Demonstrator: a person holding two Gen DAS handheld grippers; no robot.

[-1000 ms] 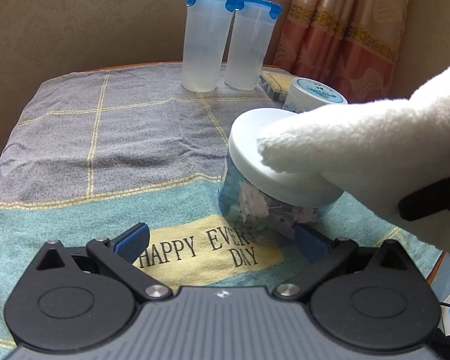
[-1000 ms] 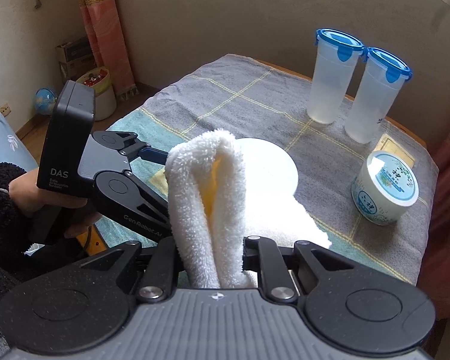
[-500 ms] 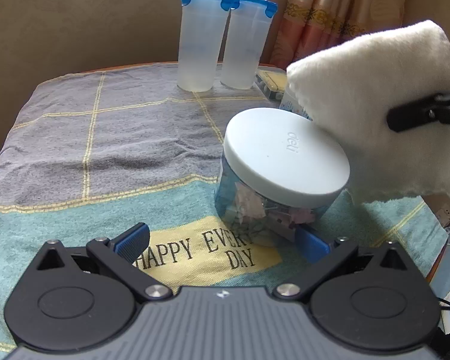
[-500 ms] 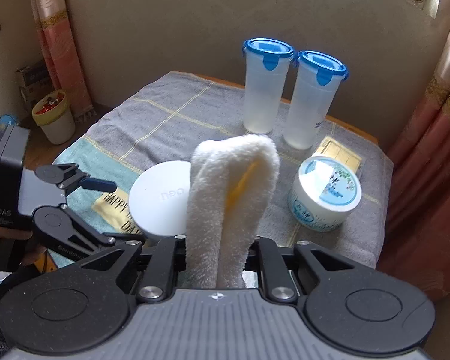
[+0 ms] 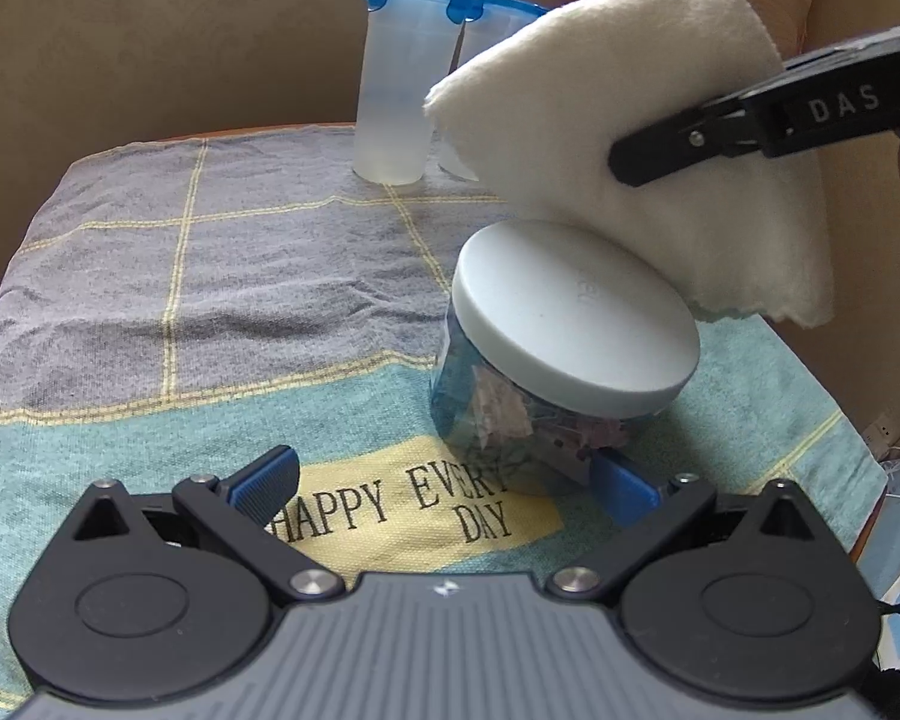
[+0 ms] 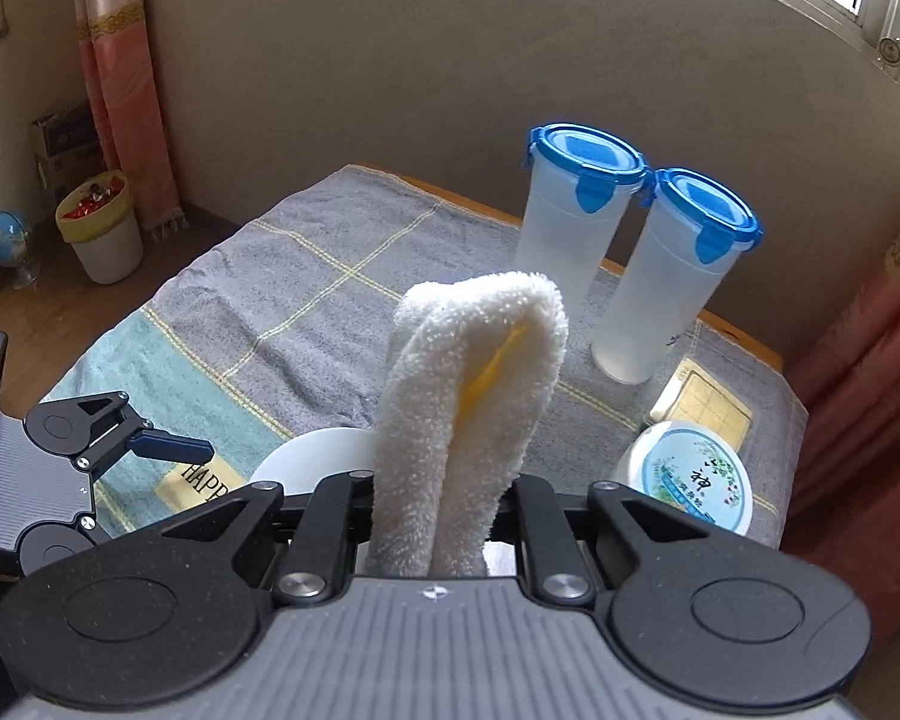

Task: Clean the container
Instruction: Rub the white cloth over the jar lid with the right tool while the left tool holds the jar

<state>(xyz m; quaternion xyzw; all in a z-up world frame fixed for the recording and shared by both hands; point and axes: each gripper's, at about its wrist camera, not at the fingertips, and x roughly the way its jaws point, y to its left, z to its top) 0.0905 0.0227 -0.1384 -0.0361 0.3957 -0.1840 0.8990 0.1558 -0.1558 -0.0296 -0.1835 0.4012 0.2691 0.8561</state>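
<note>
A clear jar with a wide white lid stands on the tablecloth, holding small clips. My left gripper is open around its near side: the right pad is at the jar's base and the left pad is well clear. My right gripper is shut on a folded white cloth. The cloth hangs over the lid's far right rim; I cannot tell whether it touches. In the right wrist view, part of the lid shows left of the cloth.
Two tall translucent cups with blue lids stand at the back of the table. A round tub with a floral label and a flat yellow box sit at the right. A bin is on the floor.
The cloth was pressed on the lid, then the right gripper lifted it off to the right and back. The whole lid now shows. The left gripper and jar stayed put.
</note>
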